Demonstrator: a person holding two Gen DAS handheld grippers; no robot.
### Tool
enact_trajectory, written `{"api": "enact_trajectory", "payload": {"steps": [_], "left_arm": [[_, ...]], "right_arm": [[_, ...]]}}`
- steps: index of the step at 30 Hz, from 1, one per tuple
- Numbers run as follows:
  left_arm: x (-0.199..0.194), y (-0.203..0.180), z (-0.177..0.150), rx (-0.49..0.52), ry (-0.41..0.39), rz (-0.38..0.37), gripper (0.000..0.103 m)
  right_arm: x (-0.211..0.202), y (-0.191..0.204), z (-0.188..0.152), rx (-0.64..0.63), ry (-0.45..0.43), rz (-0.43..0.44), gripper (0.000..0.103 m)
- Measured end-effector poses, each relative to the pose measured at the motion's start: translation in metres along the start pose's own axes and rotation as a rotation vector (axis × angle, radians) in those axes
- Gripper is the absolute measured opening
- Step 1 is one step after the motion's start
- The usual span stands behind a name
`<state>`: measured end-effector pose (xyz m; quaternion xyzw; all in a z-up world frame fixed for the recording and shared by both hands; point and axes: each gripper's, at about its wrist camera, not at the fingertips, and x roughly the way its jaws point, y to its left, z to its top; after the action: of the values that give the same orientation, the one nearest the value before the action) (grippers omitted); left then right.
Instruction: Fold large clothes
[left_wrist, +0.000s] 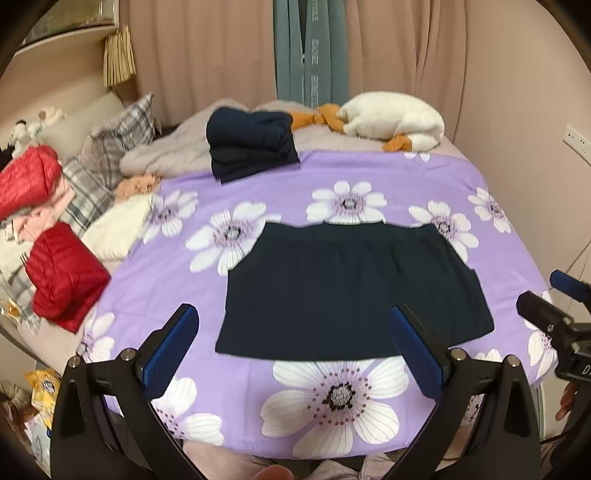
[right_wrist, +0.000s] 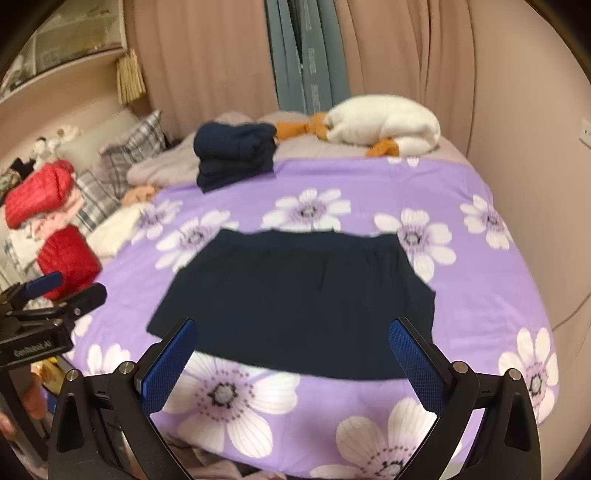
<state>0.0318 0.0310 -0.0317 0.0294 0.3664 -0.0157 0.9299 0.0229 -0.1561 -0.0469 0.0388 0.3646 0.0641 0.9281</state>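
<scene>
Left wrist view gives me the left gripper (left_wrist: 293, 350) with its blue-padded fingers (left_wrist: 171, 354) spread wide apart, holding nothing, hovering over the near edge of the bed. My right gripper (right_wrist: 293, 363) stands the same way in its own view, fingers (right_wrist: 168, 367) well apart and empty; it also shows at the right edge of the left view, and the left one shows at the left edge of the right view.

I see no containers. The purple flowered bedspread (left_wrist: 258, 398) carries the dark navy garment (left_wrist: 347, 291), lying flat and partly folded into a rough rectangle near the middle, its near hem towards the near edge. Towards the far edge sits a stack of folded navy clothes (left_wrist: 251, 142), well apart from it. Beyond that lies a white plush toy with orange parts (left_wrist: 391, 120) near the far right corner, on a grey blanket (left_wrist: 162, 155).

Along the left edge I see two red padded jackets (left_wrist: 66, 277), plaid pillows (left_wrist: 110, 144) and a cream cushion (left_wrist: 114, 229). Nothing stands between my grippers and the garment.

Pink curtains (left_wrist: 207, 48) hang behind. On the left gripper's body in the right view I read white lettering, roughly "GenRobot.AI" (right_wrist: 31, 349); print on the teal fabric between the curtains is too blurred to read.
</scene>
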Motion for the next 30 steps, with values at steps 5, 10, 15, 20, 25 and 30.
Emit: {"api": "enact_trajectory", "payload": {"steps": [5,10,15,20,25,30], "left_arm": [[-0.018,0.000,0.015,0.010,-0.026,0.003,0.103],[-0.020,0.000,0.021,0.002,-0.020,0.001,0.103],[-0.014,-0.002,0.018,0.007,0.006,0.009,0.103],[-0.016,-0.003,0.016,0.019,0.002,0.027,0.103],[-0.018,-0.003,0.016,0.021,-0.004,0.035,0.103],[-0.019,-0.003,0.016,0.021,-0.008,0.037,0.103]], "right_arm": [[-0.020,-0.003,0.015,0.013,-0.042,-0.001,0.102],[-0.023,-0.004,0.019,0.030,-0.032,0.023,0.102],[-0.014,0.000,0.013,0.009,-0.003,0.012,0.102],[-0.015,-0.001,0.014,0.019,0.001,0.026,0.102],[-0.020,-0.003,0.016,0.025,-0.009,0.031,0.102],[-0.021,-0.002,0.016,0.025,-0.008,0.032,0.102]]}}
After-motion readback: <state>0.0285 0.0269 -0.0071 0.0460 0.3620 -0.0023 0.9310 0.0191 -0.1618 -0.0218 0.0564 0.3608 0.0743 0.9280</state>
